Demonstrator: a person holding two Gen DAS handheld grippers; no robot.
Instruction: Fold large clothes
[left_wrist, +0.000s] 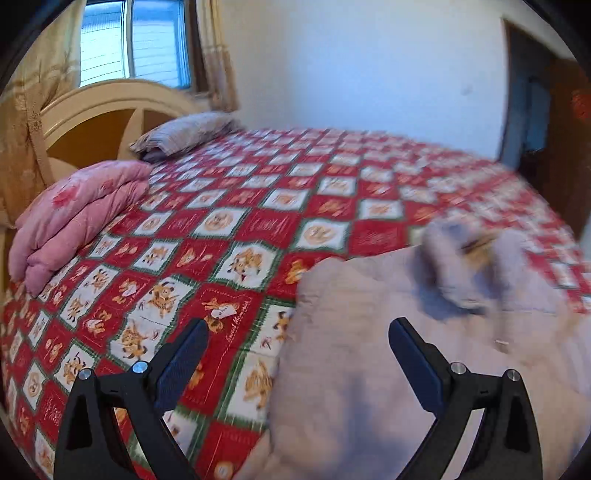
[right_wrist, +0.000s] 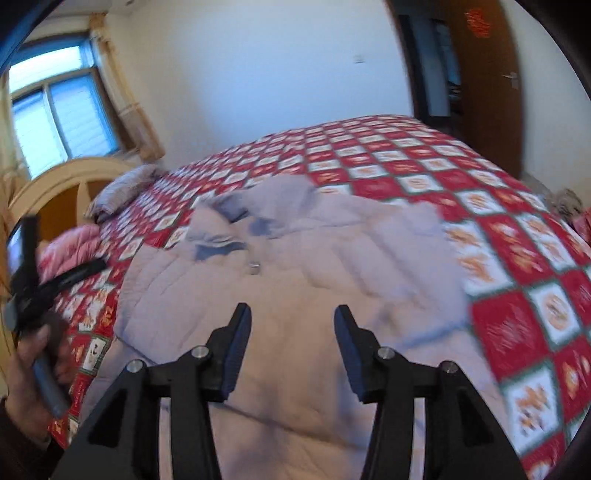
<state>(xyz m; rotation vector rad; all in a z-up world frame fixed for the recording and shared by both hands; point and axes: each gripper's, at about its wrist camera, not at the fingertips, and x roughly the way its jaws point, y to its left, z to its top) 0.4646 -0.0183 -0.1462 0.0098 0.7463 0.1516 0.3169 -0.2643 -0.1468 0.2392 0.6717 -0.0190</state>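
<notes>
ok so nearest the lens in the left wrist view, the left gripper (left_wrist: 298, 332) has its fingers spread wide with nothing between them, hanging over the spot where the coat's edge meets the bedspread. In the right wrist view the right gripper (right_wrist: 292, 317) has its fingers parted too, about halfway, nothing clamped, just hovering above the coat

The coat (right_wrist: 295, 280) is a big pale greyish-lilac quilted thing lying spread out on the bed, filling the near middle of the right view and the lower right of the left view (left_wrist: 369, 350). Its collar end is bunched up on the far side, pretty blurry, with a small metal snap or zip pull showing near it

At the left edge of the right view a hand (right_wrist: 33, 373) grips the handle of the left gripper

Under everything is the bedspread (left_wrist: 236, 229), red and white checks with little cartoon dogs. Further back on the left sits a folded pink quilt (left_wrist: 74, 218), then a grey pillow (left_wrist: 184, 134) against the cream headboard (left_wrist: 107, 107). Beyond that a window (left_wrist: 133, 40) with beige curtains, a white wall, and a brown door (right_wrist: 484, 81) on the right
</notes>
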